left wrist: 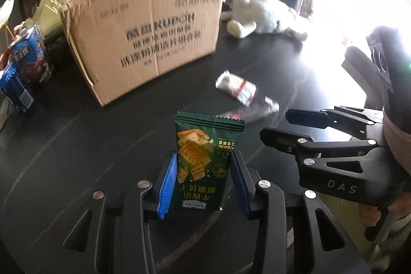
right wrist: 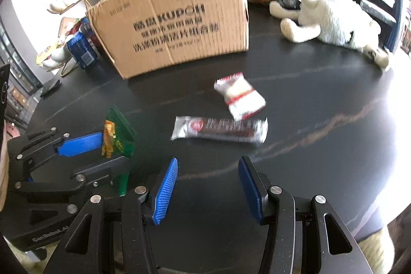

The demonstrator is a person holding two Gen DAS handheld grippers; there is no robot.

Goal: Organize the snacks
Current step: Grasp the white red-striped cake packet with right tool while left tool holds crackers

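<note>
The left gripper (left wrist: 203,171) is pinching a light, crinkly green packet (left wrist: 205,156) by its sides; the right gripper (right wrist: 208,186) is hanging spread, empty.

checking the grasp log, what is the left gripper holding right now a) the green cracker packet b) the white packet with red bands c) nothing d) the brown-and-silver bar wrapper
a, the green cracker packet stands clamped in the left gripper, while the other two snacks lie on the table.

Cardboard box (left wrist: 143,35) print is blurred; its contents stay hidden.
</note>
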